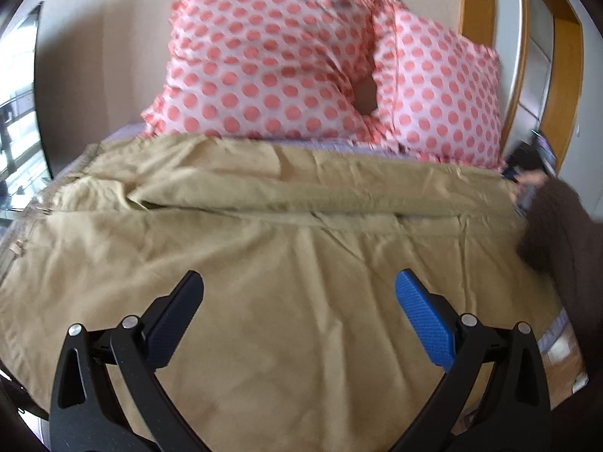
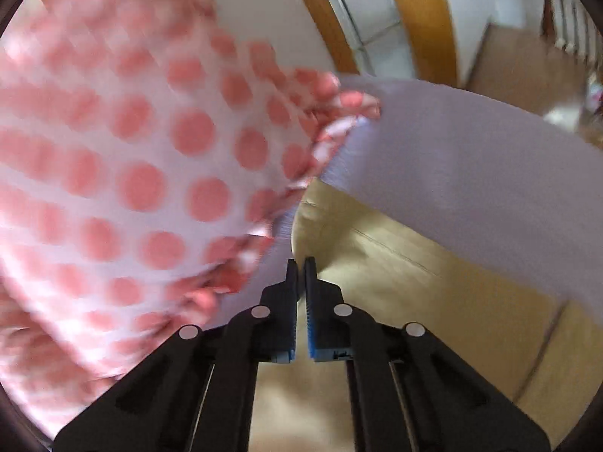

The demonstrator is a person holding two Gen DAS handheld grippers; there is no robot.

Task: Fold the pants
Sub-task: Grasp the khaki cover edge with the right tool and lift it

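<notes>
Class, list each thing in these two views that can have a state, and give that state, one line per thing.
Pants: spread flat on the bed, unfolded, creased.
Left gripper: open, above the pants, holding nothing.
Right gripper: shut, at the pants' edge; a grip on cloth cannot be told.
Pillows: propped up behind the pants.

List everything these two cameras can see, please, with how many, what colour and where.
pants: one pair, tan, spread flat across the bed, waistband at the left
pillows: two, white with pink dots, at the head of the bed behind the pants
sheet: one, pale lilac, under the pants and pillows
door frame: wood-coloured, behind the pillows at right
sleeve: dark brown, right edge of the left view
left gripper: black with blue pads, open above the pants
right gripper: black with blue pads, jaws shut, at the pants' edge by a pillow; a pinch on cloth cannot be told
</notes>
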